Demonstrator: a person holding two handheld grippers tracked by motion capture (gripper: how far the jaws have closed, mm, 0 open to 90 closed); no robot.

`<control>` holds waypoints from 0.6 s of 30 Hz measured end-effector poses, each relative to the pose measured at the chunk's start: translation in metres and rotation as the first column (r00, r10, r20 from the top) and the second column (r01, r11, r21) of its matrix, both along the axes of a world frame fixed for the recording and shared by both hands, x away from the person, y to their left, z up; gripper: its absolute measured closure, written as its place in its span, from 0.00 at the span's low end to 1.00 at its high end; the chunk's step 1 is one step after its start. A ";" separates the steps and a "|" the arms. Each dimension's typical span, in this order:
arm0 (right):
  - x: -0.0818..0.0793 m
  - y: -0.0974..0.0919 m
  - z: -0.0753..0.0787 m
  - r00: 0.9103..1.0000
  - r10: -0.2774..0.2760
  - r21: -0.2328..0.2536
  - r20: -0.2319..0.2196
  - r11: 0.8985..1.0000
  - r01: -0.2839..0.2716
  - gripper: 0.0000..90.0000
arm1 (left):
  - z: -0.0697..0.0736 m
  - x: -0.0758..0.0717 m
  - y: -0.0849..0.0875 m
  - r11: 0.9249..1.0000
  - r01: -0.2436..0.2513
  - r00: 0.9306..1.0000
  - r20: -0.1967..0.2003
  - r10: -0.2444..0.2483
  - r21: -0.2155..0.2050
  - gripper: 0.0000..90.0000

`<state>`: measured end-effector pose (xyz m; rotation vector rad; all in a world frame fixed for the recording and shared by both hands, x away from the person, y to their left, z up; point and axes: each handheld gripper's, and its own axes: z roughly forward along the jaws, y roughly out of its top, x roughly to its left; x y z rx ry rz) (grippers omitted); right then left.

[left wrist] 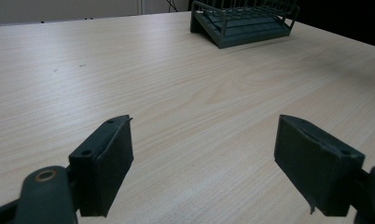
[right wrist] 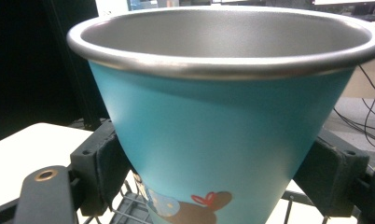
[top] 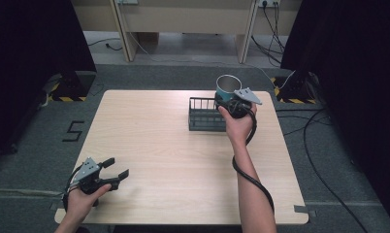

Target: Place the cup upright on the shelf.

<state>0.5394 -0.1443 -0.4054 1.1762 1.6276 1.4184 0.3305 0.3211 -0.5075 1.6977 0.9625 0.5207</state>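
Observation:
A teal metal cup (top: 228,87) with a silver rim and a cartoon print is held upright above the right end of a dark wire rack (top: 205,114) at the table's far side. My right gripper (top: 230,102) is shut on the cup (right wrist: 223,140), its pads (right wrist: 101,163) pressing both sides of the cup's lower wall. My left gripper (top: 116,168) rests low over the table's near left corner, open, with nothing between its fingers (left wrist: 104,161). The rack (left wrist: 244,21) lies far ahead in the left gripper view.
The light wooden table (top: 159,160) is bare around the rack. Black curtains stand at both sides, and cables (top: 319,141) trail over the grey floor to the right. A desk frame stands beyond the far edge.

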 end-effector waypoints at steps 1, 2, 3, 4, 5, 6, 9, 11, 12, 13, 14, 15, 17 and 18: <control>0.001 -0.001 -0.001 1.000 -0.002 -0.002 -0.003 1.000 0.002 0.22 | 0.000 0.000 0.000 1.000 0.000 1.000 0.000 0.000 0.000 0.21; 0.002 -0.001 -0.001 1.000 -0.005 -0.001 -0.004 1.000 0.005 0.22 | 0.000 0.000 0.000 1.000 0.000 1.000 0.000 0.000 0.000 0.21; 0.002 -0.001 -0.002 1.000 -0.007 -0.001 -0.007 1.000 0.007 0.22 | 0.000 0.000 0.000 1.000 0.000 1.000 0.000 0.000 0.000 0.21; 0.003 -0.002 -0.003 1.000 -0.009 -0.002 -0.009 1.000 0.009 0.22 | 0.000 0.000 0.000 1.000 0.000 1.000 0.000 0.000 0.000 0.21; 0.003 -0.002 -0.003 1.000 -0.010 0.001 -0.012 1.000 0.010 0.22 | 0.000 0.000 0.000 1.000 0.000 1.000 0.000 0.000 0.000 0.21; 0.004 -0.002 -0.004 1.000 -0.011 -0.001 -0.012 1.000 0.011 0.22 | 0.000 0.000 0.000 1.000 0.000 1.000 0.000 0.000 0.000 0.21; 0.005 -0.002 -0.005 1.000 -0.013 -0.002 -0.017 1.000 0.012 0.22 | 0.000 0.000 0.000 1.000 0.001 1.000 0.000 -0.001 0.000 0.21; 0.007 -0.001 -0.005 1.000 -0.015 -0.007 -0.021 1.000 0.015 0.22 | 0.000 0.000 0.000 1.000 0.000 1.000 0.000 0.000 0.000 0.21; 0.007 0.000 -0.006 1.000 -0.014 -0.006 -0.022 1.000 0.014 0.22 | 0.000 0.000 0.000 1.000 0.000 1.000 0.000 0.000 0.000 0.21; 0.008 0.000 -0.006 1.000 -0.014 -0.009 -0.022 1.000 0.014 0.22 | 0.000 0.000 0.000 1.000 0.000 1.000 0.001 0.000 0.001 0.21; 0.009 0.001 -0.007 1.000 -0.015 -0.009 -0.024 1.000 0.014 0.22 | 0.000 0.000 0.000 1.000 0.000 1.000 0.000 0.000 0.000 0.21; 0.009 0.002 -0.008 1.000 -0.014 -0.008 -0.027 1.000 0.014 0.22 | 0.000 0.000 0.000 1.000 0.000 1.000 0.000 0.000 0.000 0.21; 0.011 0.003 -0.009 0.999 -0.014 -0.010 -0.036 1.000 0.014 0.22 | 0.000 0.000 0.000 1.000 0.000 1.000 0.000 0.000 0.000 0.21; 0.012 0.003 -0.011 0.999 -0.015 -0.014 -0.038 1.000 0.014 0.22 | 0.000 0.000 0.000 1.000 0.000 1.000 0.001 0.000 0.000 0.21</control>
